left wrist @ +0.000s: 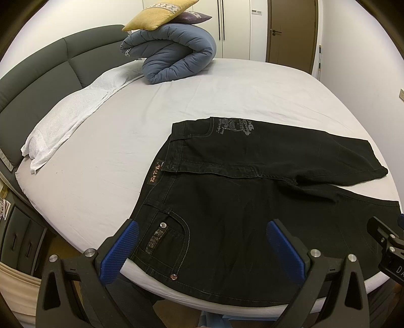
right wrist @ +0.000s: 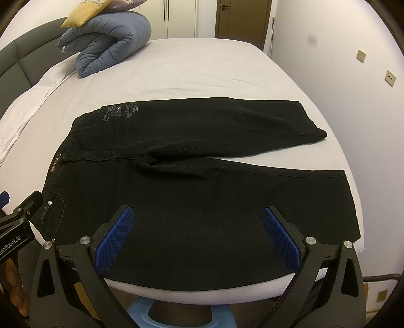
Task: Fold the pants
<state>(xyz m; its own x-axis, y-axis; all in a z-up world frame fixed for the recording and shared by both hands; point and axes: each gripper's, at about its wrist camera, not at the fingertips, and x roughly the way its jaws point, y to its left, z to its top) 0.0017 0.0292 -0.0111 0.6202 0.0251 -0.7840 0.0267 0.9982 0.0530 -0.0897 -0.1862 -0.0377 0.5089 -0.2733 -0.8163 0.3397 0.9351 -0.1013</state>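
Black jeans (left wrist: pixel 240 201) lie flat on the bed near its front edge, waistband to the left, both legs stretching right and spread apart. They also show in the right wrist view (right wrist: pixel 202 176). My left gripper (left wrist: pixel 202 242) is open and empty, hovering above the near front pocket by the waistband. My right gripper (right wrist: pixel 198 227) is open and empty, above the thigh of the near leg. The right gripper's body shows at the right edge of the left wrist view (left wrist: pixel 386 242); the left one shows at the left edge of the right wrist view (right wrist: pixel 17 222).
The bed has a white sheet (left wrist: pixel 227 96) and a dark padded headboard (left wrist: pixel 38 83) at the left. A rolled blue duvet (left wrist: pixel 174 53) with cushions (left wrist: pixel 159 12) on top sits at the far side. A white pillow (left wrist: pixel 70 116) lies along the headboard. A wall runs along the right.
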